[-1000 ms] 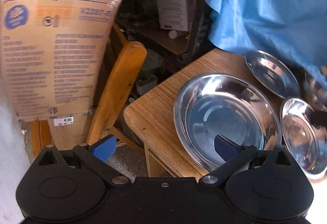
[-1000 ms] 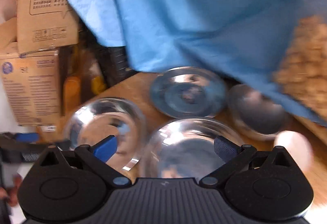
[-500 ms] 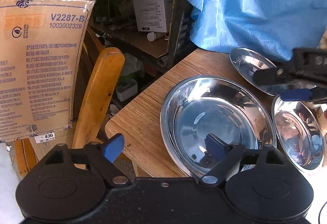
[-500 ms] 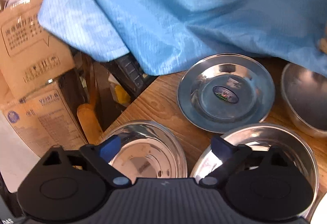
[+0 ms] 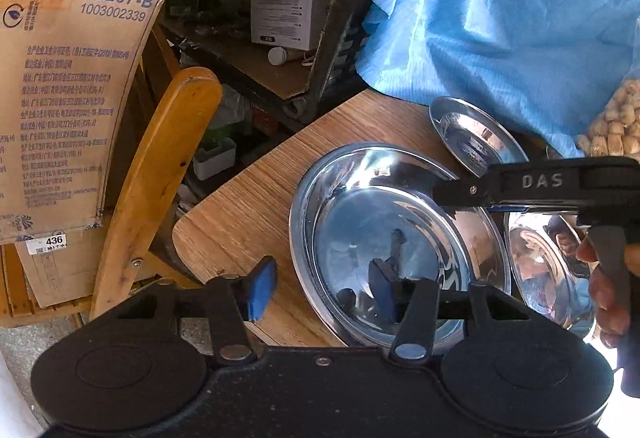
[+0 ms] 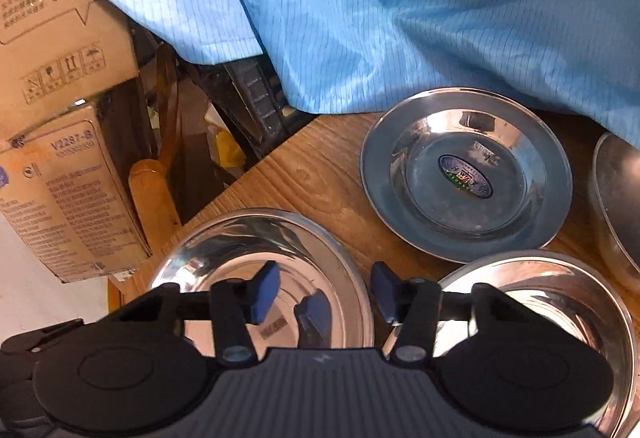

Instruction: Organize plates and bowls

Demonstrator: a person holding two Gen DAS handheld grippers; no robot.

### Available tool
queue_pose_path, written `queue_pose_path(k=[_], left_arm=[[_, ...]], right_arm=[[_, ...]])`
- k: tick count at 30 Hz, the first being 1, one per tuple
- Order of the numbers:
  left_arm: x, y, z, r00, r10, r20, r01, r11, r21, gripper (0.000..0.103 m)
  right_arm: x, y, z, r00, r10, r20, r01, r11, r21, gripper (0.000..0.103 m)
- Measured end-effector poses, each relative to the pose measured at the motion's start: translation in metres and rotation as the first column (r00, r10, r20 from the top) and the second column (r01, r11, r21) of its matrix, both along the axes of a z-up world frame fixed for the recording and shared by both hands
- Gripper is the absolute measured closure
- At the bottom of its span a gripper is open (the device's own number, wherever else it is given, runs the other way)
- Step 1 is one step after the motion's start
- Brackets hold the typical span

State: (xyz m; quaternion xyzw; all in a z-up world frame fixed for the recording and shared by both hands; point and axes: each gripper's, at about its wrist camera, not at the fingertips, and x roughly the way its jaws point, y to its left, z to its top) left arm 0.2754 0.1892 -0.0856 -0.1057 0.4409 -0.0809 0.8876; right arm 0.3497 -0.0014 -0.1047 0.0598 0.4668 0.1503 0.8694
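Evidently both grippers are closing their fingers astride the large shiny steel bowl [image 5: 400, 254] on the wooden desk [image 5: 248, 214], left gripper [image 5: 320, 288] over its near-left rim, right gripper [image 6: 322, 290] over its right rim (pads not yet pinching), likely to lift it.

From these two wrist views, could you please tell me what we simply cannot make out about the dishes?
- Large steel bowl, left wrist view: near rim hidden by the left gripper, so contact is unclear while the jaws close.
- Smaller bowl, left view: partly covered by the right gripper's body and the hand.
- Rightmost dish, right wrist view: cut off by the frame edge.
- Plate's sticker: print too small.
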Motion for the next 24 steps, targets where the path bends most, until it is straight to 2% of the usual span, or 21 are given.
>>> queue_pose_path(k=[2, 4, 6, 9, 12, 15, 18, 24], left_arm=[[0.0, -0.001, 0.0, 1.0, 0.002, 0.002, -0.002, 1.0, 0.007, 0.06], [0.001, -0.001, 0.0, 1.0, 0.006, 0.001, -0.006, 1.0, 0.006, 0.068], [0.002, -0.001, 0.0, 1.0, 0.013, 0.0, -0.013, 1.0, 0.004, 0.071], [0.002, 0.003, -0.002, 1.0, 0.027, 0.001, -0.027, 1.0, -0.008, 0.076], [0.004, 0.006, -0.001, 0.999, 0.035, -0.002, -0.035, 0.999, -0.006, 0.079], [0.006, 0.013, 0.001, 0.998, 0.064, -0.006, -0.064, 0.998, -0.006, 0.079], [0.008, 0.023, 0.008, 0.997, 0.08, 0.003, -0.08, 0.996, -0.04, 0.08], [0.017, 0.011, 0.021, 0.999, -0.002, 0.046, 0.004, 1.0, -0.031, 0.081]], right_arm=[[0.001, 0.002, -0.002, 1.0, 0.002, -0.005, -0.002, 1.0, -0.021, 0.063], [0.003, 0.003, -0.004, 1.0, -0.007, -0.024, 0.006, 0.999, -0.032, 0.075], [0.002, 0.002, -0.005, 0.999, -0.024, -0.031, 0.023, 0.999, -0.024, 0.076], [0.0, -0.001, -0.004, 0.998, -0.048, -0.031, 0.047, 0.999, -0.021, 0.082], [-0.003, -0.006, -0.003, 0.997, -0.069, -0.046, 0.07, 0.997, 0.021, 0.083], [-0.013, -0.011, 0.006, 0.996, -0.083, -0.033, 0.086, 0.991, 0.105, 0.084], [-0.025, -0.014, 0.019, 0.996, -0.092, -0.008, 0.092, 0.985, 0.145, 0.084], [-0.05, -0.04, 0.042, 0.981, -0.188, 0.045, 0.176, 0.964, 0.201, 0.084]])
